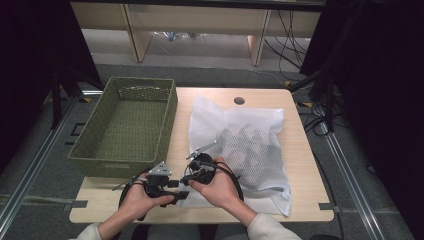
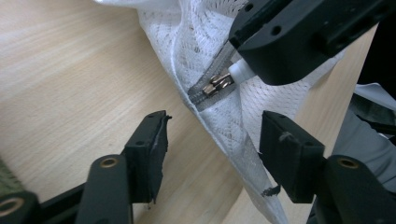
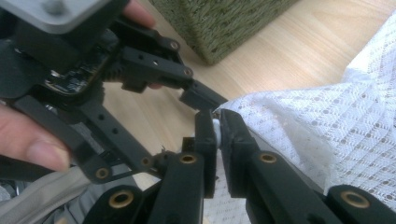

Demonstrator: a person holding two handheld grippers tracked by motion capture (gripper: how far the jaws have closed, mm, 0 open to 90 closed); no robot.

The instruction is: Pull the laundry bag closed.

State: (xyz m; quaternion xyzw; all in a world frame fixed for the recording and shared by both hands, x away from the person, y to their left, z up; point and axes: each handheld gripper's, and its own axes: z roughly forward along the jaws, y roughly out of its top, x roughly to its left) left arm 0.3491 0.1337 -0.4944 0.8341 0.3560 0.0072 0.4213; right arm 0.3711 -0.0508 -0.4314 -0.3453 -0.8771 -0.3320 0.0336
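Pale wood makes up the surface (image 1: pixel 300 165), which stands on grey carpet with dark curtains at either side. On it, at about ten o'clock from the person's hands, sits a green woven basket (image 1: pixel 127 125). A white mesh laundry bag (image 1: pixel 245 145) lies flat from the centre toward three o'clock, with dark clothing showing faintly through the netting.

The bag's near-left corner, at about six o'clock on the surface, is where both hands work. In the right gripper view, the right gripper (image 3: pixel 217 128) has its jaws drawn narrow, pinched on a small white piece at the corner of the bag; this looks like a hold meant to pin the fabric taut. In the left gripper view, the zipper pull (image 2: pixel 215 85) lies at the end of its grey track, just below the right gripper's black jaw.

The left gripper (image 2: pixel 212 144) stands half wide, its jaws on either side of the bag's folded corner edge without pressing on it, the pull just ahead of them. It seems lined up this way so that it can close on the pull or the seam while the other hand keeps the corner from sliding.
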